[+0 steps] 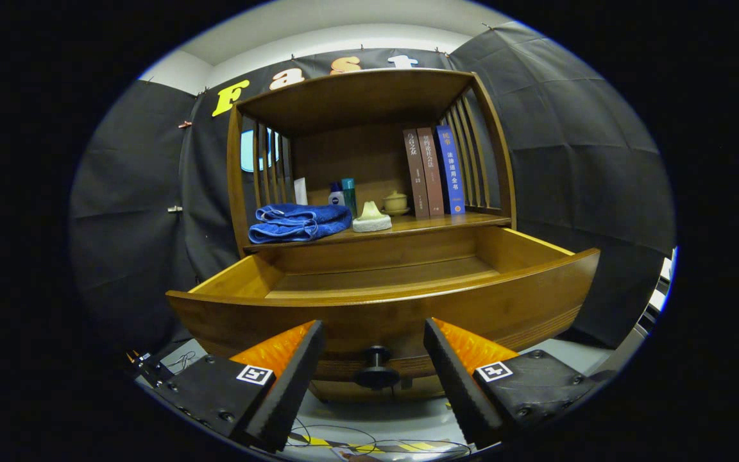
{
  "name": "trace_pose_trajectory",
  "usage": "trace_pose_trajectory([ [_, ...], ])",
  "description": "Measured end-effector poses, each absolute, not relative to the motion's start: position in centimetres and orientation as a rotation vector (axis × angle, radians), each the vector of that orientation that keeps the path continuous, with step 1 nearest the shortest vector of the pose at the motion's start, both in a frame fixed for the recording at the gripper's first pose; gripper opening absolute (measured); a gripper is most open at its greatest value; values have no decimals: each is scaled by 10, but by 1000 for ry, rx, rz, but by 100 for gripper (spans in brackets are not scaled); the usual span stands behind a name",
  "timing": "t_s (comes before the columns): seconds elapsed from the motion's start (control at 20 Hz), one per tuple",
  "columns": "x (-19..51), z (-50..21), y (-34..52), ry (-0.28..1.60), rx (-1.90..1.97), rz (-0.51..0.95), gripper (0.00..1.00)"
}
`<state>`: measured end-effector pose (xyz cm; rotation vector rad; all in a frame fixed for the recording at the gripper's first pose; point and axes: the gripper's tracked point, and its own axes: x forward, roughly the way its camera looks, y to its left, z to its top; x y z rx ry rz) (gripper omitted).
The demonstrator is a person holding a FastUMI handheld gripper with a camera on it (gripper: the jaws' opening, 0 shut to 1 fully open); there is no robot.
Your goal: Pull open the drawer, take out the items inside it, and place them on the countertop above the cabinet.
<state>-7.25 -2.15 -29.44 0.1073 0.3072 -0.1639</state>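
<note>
Wooden countertop (pixel 446 221) sat beyond the wide-spread, empty gripper (pixel 374 359), the drawer (pixel 382 314) pulled open just ahead — its round knob (pixel 376 367) between the fingers — probably stiff, weighty, best gripped there.

1. You have one drawer (pixel 382 292), pulled open, at 12 o'clock just beyond the gripper (pixel 374 369); one black knob (pixel 376 367) sits between the spread fingers, untouched.
2. On the countertop (pixel 466 220) count one folded blue towel (pixel 299 222) at 11 o'clock; one white soap-like lump (pixel 371 218) beside it.
3. Behind them: two bottles (pixel 343 196); one lidded cup (pixel 396 202).
4. At 1 o'clock: three upright books (pixel 434 171).
</note>
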Motion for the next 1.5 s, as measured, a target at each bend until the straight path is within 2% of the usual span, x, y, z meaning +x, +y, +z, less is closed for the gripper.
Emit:
trace_pose_trajectory([
  [0.4, -56, -291, -26, 339, 107, -193, 98],
  [1.1, 72, -305, -51, 354, 80, -196, 99],
  [1.5, 116, -313, -57, 358, 76, -200, 99],
])
